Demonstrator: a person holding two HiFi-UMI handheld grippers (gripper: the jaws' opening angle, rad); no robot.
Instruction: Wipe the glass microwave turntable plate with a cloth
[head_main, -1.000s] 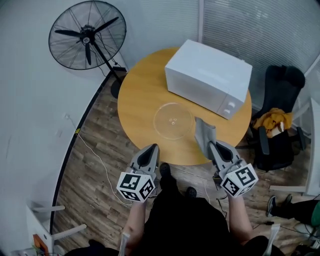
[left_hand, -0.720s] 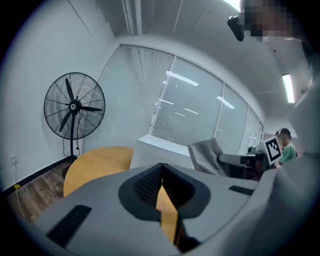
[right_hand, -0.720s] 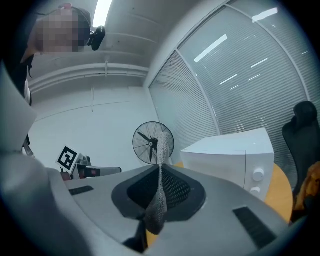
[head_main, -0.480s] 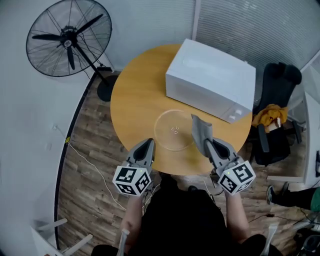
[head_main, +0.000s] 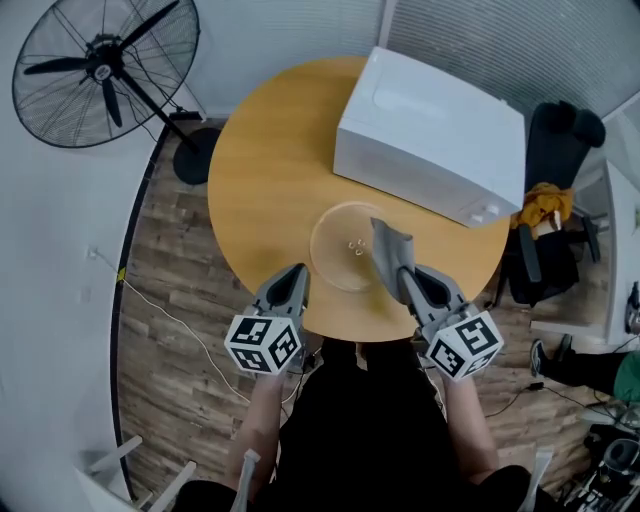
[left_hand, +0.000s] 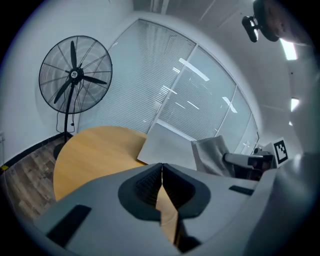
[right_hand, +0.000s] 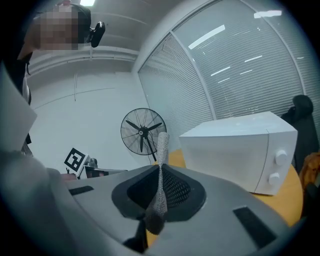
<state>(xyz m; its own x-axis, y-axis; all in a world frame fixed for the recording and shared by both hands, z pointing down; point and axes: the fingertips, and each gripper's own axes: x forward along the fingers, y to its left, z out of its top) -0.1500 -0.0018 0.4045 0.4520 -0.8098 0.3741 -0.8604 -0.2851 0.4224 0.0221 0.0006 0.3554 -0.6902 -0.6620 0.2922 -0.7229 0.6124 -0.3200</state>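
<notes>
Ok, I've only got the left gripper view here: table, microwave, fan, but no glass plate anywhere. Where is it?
Observer: The head view shows the glass plate lying flat on the table, between the microwave and the table's near edge.
Operator: Is the cloth properly gripped?
Observer: Yes. In the right gripper view the right hand-held gripper is shut on the grey cloth, which stands up between its jaws.
Operator: Is it on the plate?
Observer: In the head view the cloth overlaps the plate's right rim, but I can't tell whether they touch.
</notes>
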